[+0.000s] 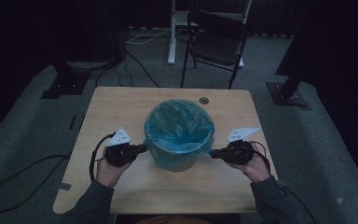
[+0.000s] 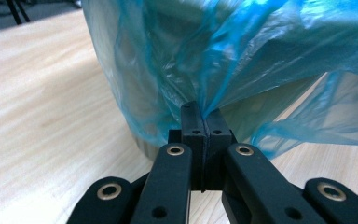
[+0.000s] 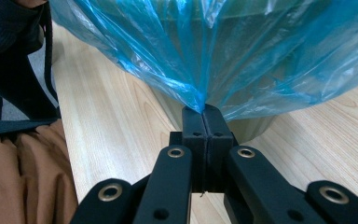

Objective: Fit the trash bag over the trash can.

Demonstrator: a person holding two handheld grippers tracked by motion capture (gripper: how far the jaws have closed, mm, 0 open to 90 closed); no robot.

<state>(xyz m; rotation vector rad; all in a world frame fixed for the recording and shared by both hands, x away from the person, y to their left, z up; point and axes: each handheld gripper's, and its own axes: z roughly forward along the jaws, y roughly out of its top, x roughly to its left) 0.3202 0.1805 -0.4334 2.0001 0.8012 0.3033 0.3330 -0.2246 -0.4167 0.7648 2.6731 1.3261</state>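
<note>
Pinching the blue bag [image 1: 179, 123] overhang with both jaws clamped tight, the left gripper [image 1: 142, 148] and right gripper [image 1: 213, 153] should pull evenly down around the bin [image 1: 179, 163].

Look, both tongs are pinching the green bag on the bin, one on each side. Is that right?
Nearly. The bag is blue, not green, as the high view shows. The rest holds: the left tongs and the right tongs are each shut on the bag's hanging edge, one on each side of the bin on the table.
</note>
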